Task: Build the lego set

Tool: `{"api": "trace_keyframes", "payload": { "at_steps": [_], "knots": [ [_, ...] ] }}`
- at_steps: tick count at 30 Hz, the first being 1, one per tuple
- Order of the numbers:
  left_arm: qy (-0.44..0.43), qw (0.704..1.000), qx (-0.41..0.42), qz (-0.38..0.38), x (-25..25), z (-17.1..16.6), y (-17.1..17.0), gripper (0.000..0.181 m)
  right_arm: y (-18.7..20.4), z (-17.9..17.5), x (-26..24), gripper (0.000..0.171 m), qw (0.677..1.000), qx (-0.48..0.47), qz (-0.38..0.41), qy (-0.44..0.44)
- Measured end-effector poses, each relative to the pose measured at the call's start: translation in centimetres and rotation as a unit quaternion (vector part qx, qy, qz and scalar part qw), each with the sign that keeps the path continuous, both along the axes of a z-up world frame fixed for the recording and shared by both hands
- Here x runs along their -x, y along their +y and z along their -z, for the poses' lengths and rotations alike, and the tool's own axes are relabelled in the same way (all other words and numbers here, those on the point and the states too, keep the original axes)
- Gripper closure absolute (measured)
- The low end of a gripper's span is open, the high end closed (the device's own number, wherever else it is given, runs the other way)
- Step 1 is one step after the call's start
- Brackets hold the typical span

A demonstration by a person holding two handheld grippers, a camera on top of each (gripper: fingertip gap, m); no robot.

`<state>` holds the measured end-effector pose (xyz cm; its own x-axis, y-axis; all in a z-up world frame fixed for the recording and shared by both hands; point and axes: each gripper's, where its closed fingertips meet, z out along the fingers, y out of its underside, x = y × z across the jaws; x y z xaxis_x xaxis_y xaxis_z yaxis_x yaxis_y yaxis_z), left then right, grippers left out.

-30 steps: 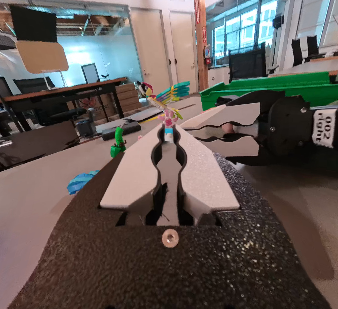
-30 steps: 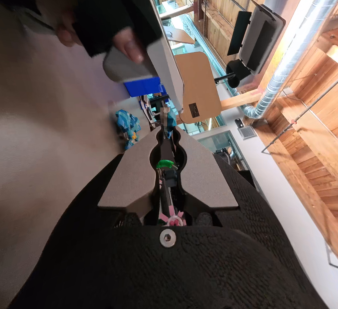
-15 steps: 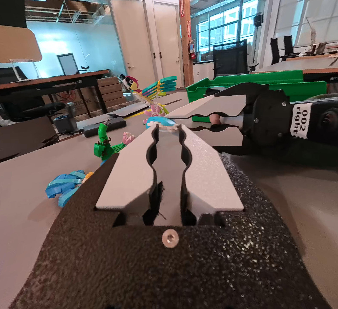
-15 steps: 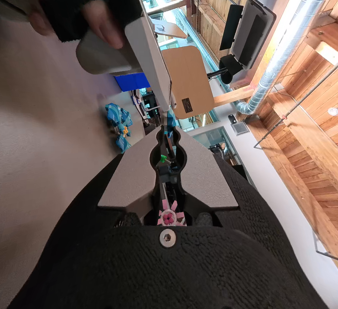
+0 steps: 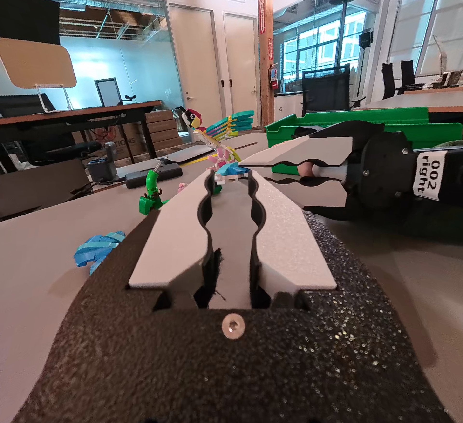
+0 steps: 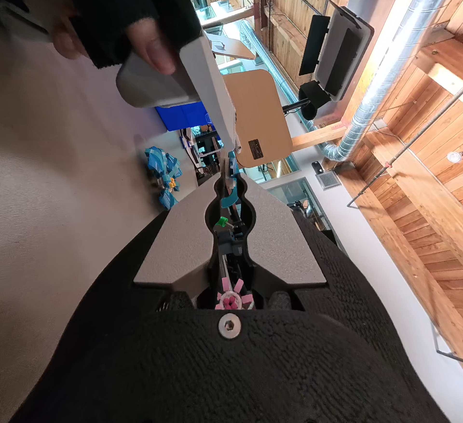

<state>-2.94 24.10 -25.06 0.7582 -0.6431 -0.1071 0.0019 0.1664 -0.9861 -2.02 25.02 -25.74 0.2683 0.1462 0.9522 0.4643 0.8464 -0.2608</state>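
My left gripper [image 5: 230, 175] is open, low over the grey table [image 5: 37, 248]. A small blue and white brick piece [image 5: 231, 169] lies across the gap at its fingertips. My right gripper [image 5: 246, 171] comes in from the right and is shut on that piece. In the right wrist view the right gripper [image 6: 229, 175] pinches the teal and white piece [image 6: 229, 198] at its tips. The left gripper's finger [image 6: 215, 100] reaches down to the piece from above, with a gloved hand behind it. Whether the left pads still touch the piece I cannot tell.
On the table stand a colourful brick bird [image 5: 213, 128], a pink brick flower [image 5: 221, 158], a green brick stem [image 5: 150, 193] and a blue brick flower [image 5: 97, 248], which also shows in the right wrist view [image 6: 164, 173]. A green bin [image 5: 350, 123] is behind the right gripper. A black device [image 5: 152, 178] lies farther back. The black device [image 5: 152, 178] sits 15 cm or so from the ends of my right fingers.
My left gripper was shut on the small piece a second ago and has opened its fingers. The right gripper stays shut on the piece. The left camera has tilted down and closer.
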Motion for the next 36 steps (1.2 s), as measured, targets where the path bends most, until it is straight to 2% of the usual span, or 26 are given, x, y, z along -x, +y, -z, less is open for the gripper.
{"api": "trace_keyframes", "payload": {
  "at_steps": [5, 13, 19, 27, 30, 36],
  "knots": [
    [-0.002, 1.0, -0.003, -0.012, 0.4, -0.1, 0.2, 0.17, -0.8, 0.1, 0.3, 0.165, 0.999, 0.011, -0.031, 0.003],
    [-0.022, 1.0, 0.004, 0.001, 0.5, -0.2, 0.2, 0.165, -1.2, -0.9, -0.1, 0.165, 0.998, 0.018, -0.048, 0.033],
    [-0.023, 0.999, 0.003, 0.038, -0.5, -0.3, -0.4, 0.163, -2.0, -1.3, 0.0, 0.165, 0.996, 0.025, -0.072, 0.044],
    [-0.102, 0.99, 0.016, 0.092, -0.2, -1.5, -1.0, 0.156, -2.3, -1.2, 0.2, 0.165, 0.996, 0.018, -0.077, 0.036],
    [-0.101, 0.99, 0.029, 0.096, -0.3, -1.2, -0.9, 0.156, -2.3, -1.3, 0.1, 0.165, 0.996, 0.018, -0.078, 0.039],
    [-0.108, 0.986, 0.044, 0.121, -0.7, -1.1, -1.0, 0.166, -2.2, -1.2, 0.1, 0.165, 0.996, 0.018, -0.075, 0.038]
  ]
}}
